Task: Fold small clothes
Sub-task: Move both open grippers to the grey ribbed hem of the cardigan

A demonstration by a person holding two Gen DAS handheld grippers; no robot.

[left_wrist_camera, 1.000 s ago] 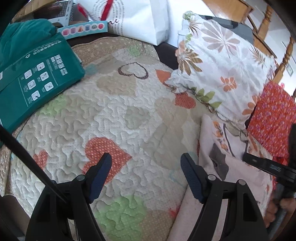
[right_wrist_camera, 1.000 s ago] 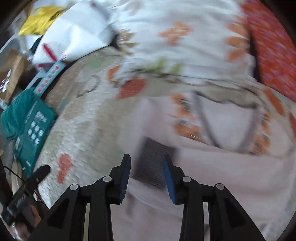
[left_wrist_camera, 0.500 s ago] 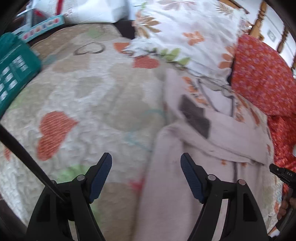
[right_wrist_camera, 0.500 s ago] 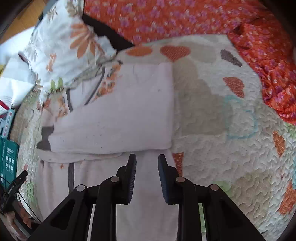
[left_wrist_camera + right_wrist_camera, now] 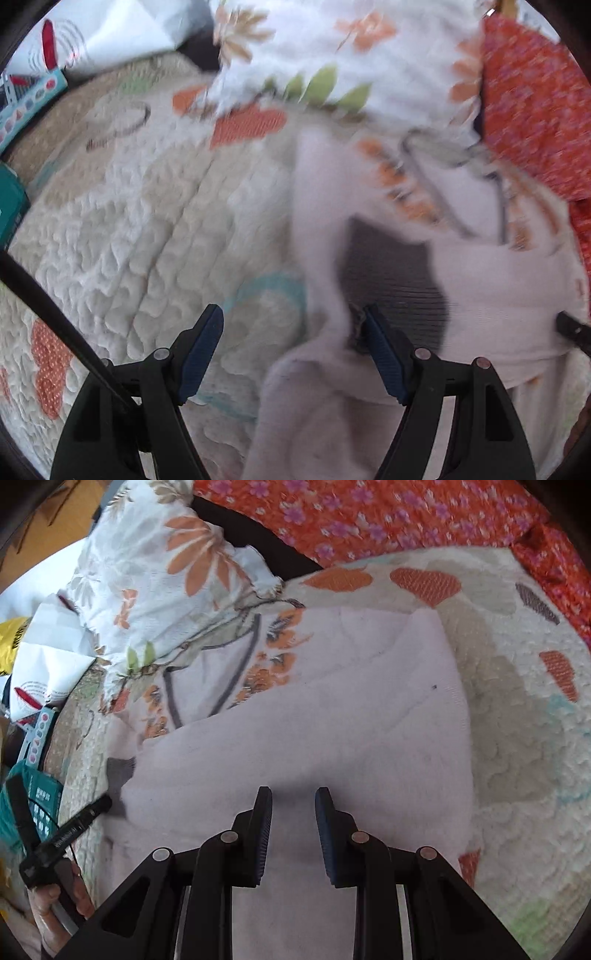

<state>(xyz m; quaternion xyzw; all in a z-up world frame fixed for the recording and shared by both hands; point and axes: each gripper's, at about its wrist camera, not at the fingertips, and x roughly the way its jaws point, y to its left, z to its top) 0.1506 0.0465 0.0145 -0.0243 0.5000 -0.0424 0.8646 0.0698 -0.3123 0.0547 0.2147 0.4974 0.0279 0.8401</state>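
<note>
A pale pink garment (image 5: 332,720) with orange flower print and a grey cuff lies partly folded on a quilted bedspread (image 5: 517,738). My right gripper (image 5: 293,812) hovers low over its folded panel, jaws a little apart and empty. In the left wrist view the garment (image 5: 480,280) lies to the right, its dark grey cuff (image 5: 391,269) just ahead of my left gripper (image 5: 291,332), which is wide open and empty over the garment's left edge. The left wrist view is blurred.
A floral pillow (image 5: 166,565) lies behind the garment and orange-red floral bedding (image 5: 369,517) along the back and right. A teal package (image 5: 40,805) and white bags (image 5: 110,33) sit at the left. The left gripper (image 5: 66,838) shows in the right wrist view.
My left gripper has moved right and closer to the garment's grey cuff. My right gripper has opened slightly and come lower over the folded panel.
</note>
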